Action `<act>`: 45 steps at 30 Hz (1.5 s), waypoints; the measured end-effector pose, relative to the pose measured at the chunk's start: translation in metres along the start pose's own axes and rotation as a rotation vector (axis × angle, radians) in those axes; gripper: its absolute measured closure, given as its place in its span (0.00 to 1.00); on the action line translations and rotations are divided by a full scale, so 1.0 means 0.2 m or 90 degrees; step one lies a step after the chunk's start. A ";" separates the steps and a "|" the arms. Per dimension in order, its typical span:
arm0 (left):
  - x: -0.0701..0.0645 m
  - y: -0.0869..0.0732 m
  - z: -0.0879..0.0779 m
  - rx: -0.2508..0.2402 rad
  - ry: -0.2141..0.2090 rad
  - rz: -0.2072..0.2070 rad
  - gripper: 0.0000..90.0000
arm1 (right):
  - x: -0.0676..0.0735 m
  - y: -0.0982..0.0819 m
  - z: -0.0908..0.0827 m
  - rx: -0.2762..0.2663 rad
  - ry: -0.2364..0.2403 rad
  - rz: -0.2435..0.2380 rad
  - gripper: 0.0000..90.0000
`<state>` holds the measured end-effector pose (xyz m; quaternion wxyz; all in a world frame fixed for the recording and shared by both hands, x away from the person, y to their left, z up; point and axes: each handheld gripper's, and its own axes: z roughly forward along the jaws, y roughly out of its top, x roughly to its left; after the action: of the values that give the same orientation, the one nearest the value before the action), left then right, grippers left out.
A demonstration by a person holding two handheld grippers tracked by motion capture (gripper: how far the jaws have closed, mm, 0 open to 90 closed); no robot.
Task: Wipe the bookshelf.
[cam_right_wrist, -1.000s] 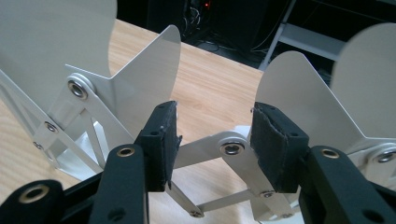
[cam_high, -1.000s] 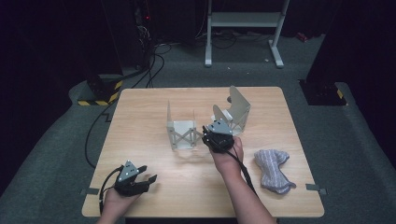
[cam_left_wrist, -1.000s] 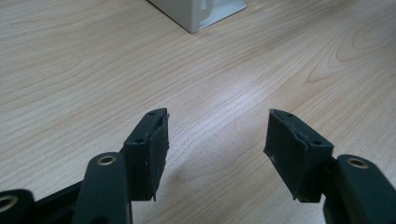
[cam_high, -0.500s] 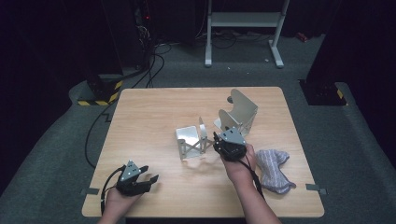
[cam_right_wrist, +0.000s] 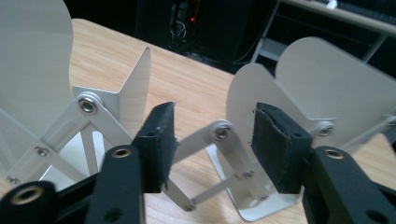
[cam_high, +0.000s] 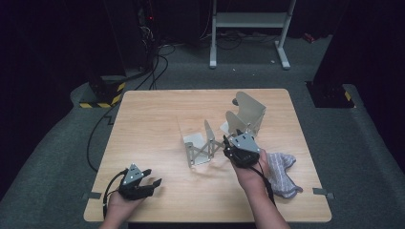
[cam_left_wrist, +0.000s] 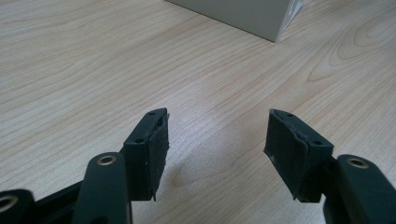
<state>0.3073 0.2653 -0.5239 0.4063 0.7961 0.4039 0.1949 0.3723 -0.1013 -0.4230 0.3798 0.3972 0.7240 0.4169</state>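
The expanding metal file rack [cam_high: 224, 136] stands at the table's [cam_high: 153, 119] centre-right. The right gripper [cam_right_wrist: 212, 135], jaws parted, straddles a scissor link (no contact confirmed). Close squarely before pulling. The left gripper [cam_left_wrist: 217, 140] rests open, empty, near the front-left corner.

I see the folding rack [cam_high: 224, 136] standing on the table [cam_high: 153, 119] a little right of centre, its plates running from near the middle back toward the far right, and my right gripper [cam_high: 228, 143] sits at its near side among the cross-links. Just right of that hand a cloth [cam_high: 282, 169] lies near the table's right edge. My left gripper [cam_high: 152, 180] rests at the near left corner, well apart from the rack.
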 end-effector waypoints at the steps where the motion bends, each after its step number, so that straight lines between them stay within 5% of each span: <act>1: 0.00 0.00 0.00 0.000 0.000 0.000 0.44 | -0.01 -0.01 -0.02 -0.003 -0.003 -0.002 0.61; 6: 0.00 0.00 0.00 -0.002 -0.001 0.003 0.44 | -0.11 -0.07 -0.03 0.022 -0.036 0.019 0.71; 13: -0.01 0.00 0.00 -0.001 -0.001 0.003 0.44 | -0.24 -0.10 0.16 0.086 -0.092 0.050 0.81; 16: -0.01 0.00 0.00 -0.002 -0.004 0.000 0.44 | -0.26 -0.10 0.22 0.099 -0.094 0.057 0.81; 30: 0.00 0.00 -0.01 -0.007 -0.008 -0.008 0.44 | -0.21 0.02 0.53 0.123 -0.079 0.045 0.78; 37: 0.00 -0.01 0.00 -0.002 -0.008 -0.001 0.44 | -0.12 0.04 0.35 0.078 -0.037 0.042 0.74; 45: -0.01 0.00 0.00 -0.002 -0.005 0.002 0.44 | 0.14 0.09 0.05 -0.007 0.060 0.027 0.66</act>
<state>0.3061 0.2629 -0.5232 0.4089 0.7968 0.4007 0.1932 0.3744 -0.0675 -0.4167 0.3384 0.3905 0.7302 0.4471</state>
